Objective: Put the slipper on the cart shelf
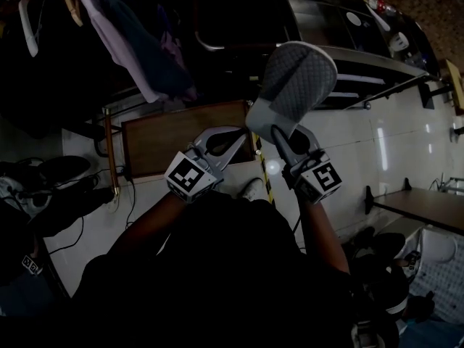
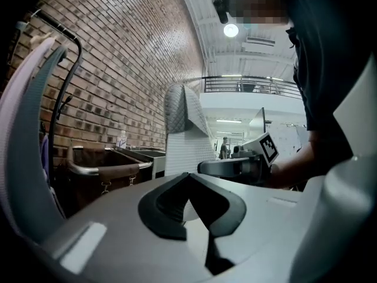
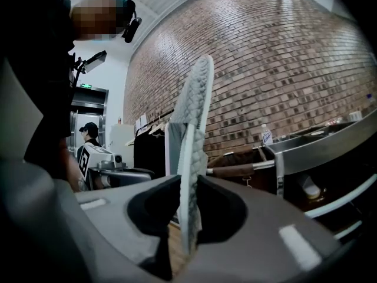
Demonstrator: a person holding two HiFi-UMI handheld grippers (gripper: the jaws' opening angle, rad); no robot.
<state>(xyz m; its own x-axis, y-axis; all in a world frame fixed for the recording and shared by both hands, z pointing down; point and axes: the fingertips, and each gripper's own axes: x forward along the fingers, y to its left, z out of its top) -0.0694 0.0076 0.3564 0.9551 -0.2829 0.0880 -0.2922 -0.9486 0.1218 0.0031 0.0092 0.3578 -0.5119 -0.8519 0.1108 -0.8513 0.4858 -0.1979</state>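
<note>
A grey quilted slipper (image 1: 299,78) is held up in the air, pinched at its lower edge by the right tool (image 1: 281,135), with a metal cart (image 1: 377,64) seen beyond it. The left tool (image 1: 235,142) is seen just beside it, pressed together on nothing

One slipper (image 1: 301,75), two grippers (image 1: 245,133) (image 1: 280,133), perhaps one steel cart (image 1: 348,46)

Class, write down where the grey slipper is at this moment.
Head view, upper centre: the slipper stands upright in the air, its lower end clamped in the right gripper, with the left gripper at its lower left edge.
</note>
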